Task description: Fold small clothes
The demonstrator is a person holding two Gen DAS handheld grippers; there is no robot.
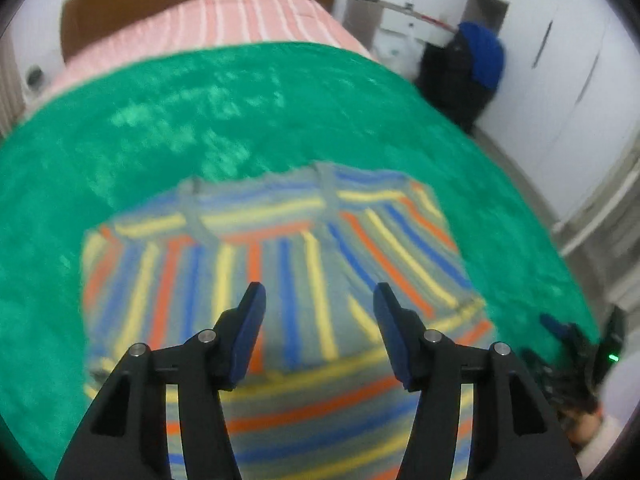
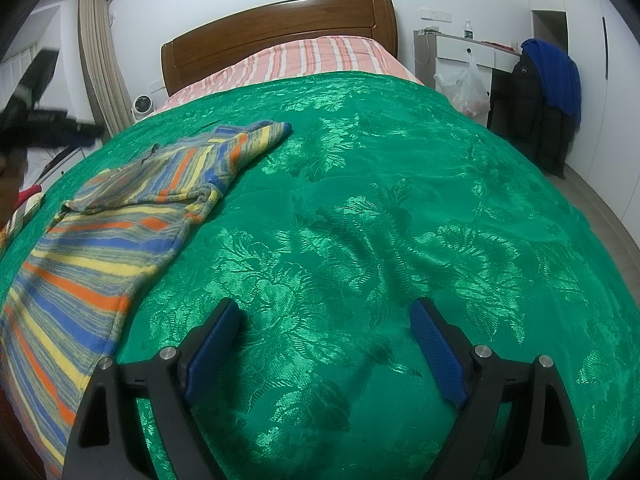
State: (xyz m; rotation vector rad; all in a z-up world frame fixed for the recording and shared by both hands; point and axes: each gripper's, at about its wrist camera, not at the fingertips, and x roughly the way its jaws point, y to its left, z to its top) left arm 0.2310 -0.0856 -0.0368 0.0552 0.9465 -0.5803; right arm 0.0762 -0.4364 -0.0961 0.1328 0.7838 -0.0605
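A small striped sweater (image 1: 280,264), grey with blue, yellow and orange stripes, lies on the green bedspread (image 1: 200,112). Its sleeves are folded in over the body. My left gripper (image 1: 318,292) hovers above the middle of the sweater, open and empty; this view is blurred. In the right wrist view the sweater (image 2: 104,232) lies at the left on the bedspread (image 2: 400,208). My right gripper (image 2: 324,308) is open and empty over the bare bedspread, to the right of the sweater. The right gripper also shows at the lower right edge of the left wrist view (image 1: 568,336).
A wooden headboard (image 2: 280,28) and pink striped bedding (image 2: 320,56) lie at the far end of the bed. A white desk (image 2: 464,48) with a hanging plastic bag (image 2: 464,88) and a chair draped with dark and blue jackets (image 2: 548,92) stand right of the bed.
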